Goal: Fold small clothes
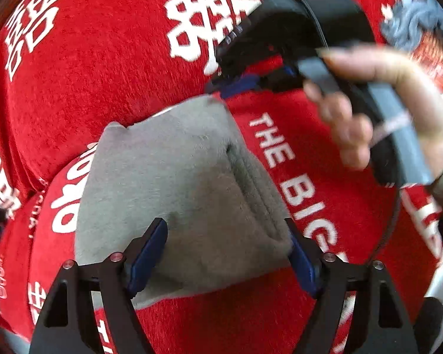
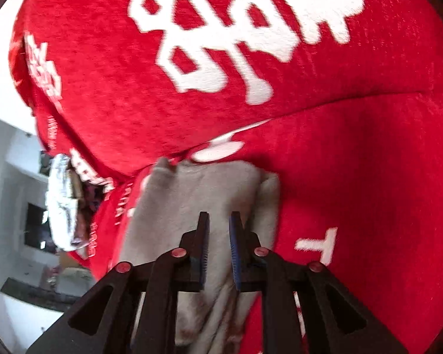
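Observation:
A small grey garment [image 1: 180, 194] lies folded on a red blanket with white lettering [image 1: 88, 73]. My left gripper [image 1: 227, 236] is open, its blue-padded fingers [image 1: 150, 253] wide apart over the garment's near edge. My right gripper [image 1: 218, 87] shows in the left wrist view, held by a hand [image 1: 378, 97], its tip at the garment's far corner. In the right wrist view the right gripper [image 2: 218, 224] hovers over the grey garment [image 2: 198, 200], its jaws a narrow gap apart with nothing seen between them.
The red blanket [image 2: 354, 162] is layered in folds and covers the whole work surface. A grey fluffy item [image 1: 413, 23] lies at the far right. A crumpled white and silver item [image 2: 62, 203] sits at the blanket's left edge, with a white room beyond.

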{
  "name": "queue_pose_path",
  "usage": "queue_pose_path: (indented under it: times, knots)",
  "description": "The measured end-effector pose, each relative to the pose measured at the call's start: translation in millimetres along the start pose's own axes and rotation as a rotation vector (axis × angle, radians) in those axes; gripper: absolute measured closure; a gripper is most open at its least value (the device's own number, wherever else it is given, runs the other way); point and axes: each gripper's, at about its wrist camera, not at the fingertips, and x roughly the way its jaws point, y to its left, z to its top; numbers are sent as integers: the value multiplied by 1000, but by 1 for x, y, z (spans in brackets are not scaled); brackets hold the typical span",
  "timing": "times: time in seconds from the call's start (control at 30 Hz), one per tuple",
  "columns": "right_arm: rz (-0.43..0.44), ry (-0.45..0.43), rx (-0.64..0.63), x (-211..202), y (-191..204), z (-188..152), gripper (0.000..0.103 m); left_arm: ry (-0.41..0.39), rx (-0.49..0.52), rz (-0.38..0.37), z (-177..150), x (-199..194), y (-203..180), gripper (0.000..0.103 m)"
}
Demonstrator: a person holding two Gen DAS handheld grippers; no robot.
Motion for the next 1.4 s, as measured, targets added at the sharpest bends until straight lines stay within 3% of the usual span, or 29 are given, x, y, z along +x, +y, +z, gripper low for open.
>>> queue_pose_path:
  times: [0.03,0.07,0.17,0.23,0.4,0.47,0.53,0.6,0.67,0.73,0.77,0.83,0.97,1.13,1.27,1.4]
  knots:
    - [-10,2,-3,-2,3,-4,55,-9,-2,-28,-2,-9,4,24]
    - [-11,1,-8,-3,6,-8,35,-21,-2,-46,-4,-17,9,24]
    - [3,-10,-49,-16,19,-32,34,-83,-15,-68,-18,-47,38,24]
    - [8,-15,-75,-24,26,-50,34,-116,-59,-41,-26,-63,69,24]
    - [3,10,-76,-23,33,-78,34,-58,-302,-12,-31,-53,149,24]
    - [13,20,-72,-20,38,-85,36,-37,-380,16,-34,-43,169,24]
    - [10,7,-97,-20,46,-92,36,-32,-418,-17,-38,-36,177,24]
    - [-55,-2,-75,-14,47,-93,36,-22,-411,-36,-41,-27,175,24]
    - [-38,-13,-20,-8,41,-90,37,10,-382,-15,-42,-13,168,24]
    - [-27,-3,-23,-5,40,-89,56,44,-349,0,-43,-1,161,24]
    - [-49,20,-32,0,41,-88,93,59,-336,12,-44,4,159,24]
    - [-90,25,-51,3,43,-90,93,58,-334,8,-45,1,157,23]
    - [-77,-85,-118,-31,57,-98,94,19,-348,-21,-44,-18,161,24]
    - [-130,-25,-81,-9,32,-107,94,85,-290,-6,-47,3,150,23]
    - [-102,-43,-75,-23,35,-104,88,35,-271,-16,-37,-16,152,23]
    - [-151,-123,-154,-45,63,-104,80,-21,-287,0,-10,-23,167,23]
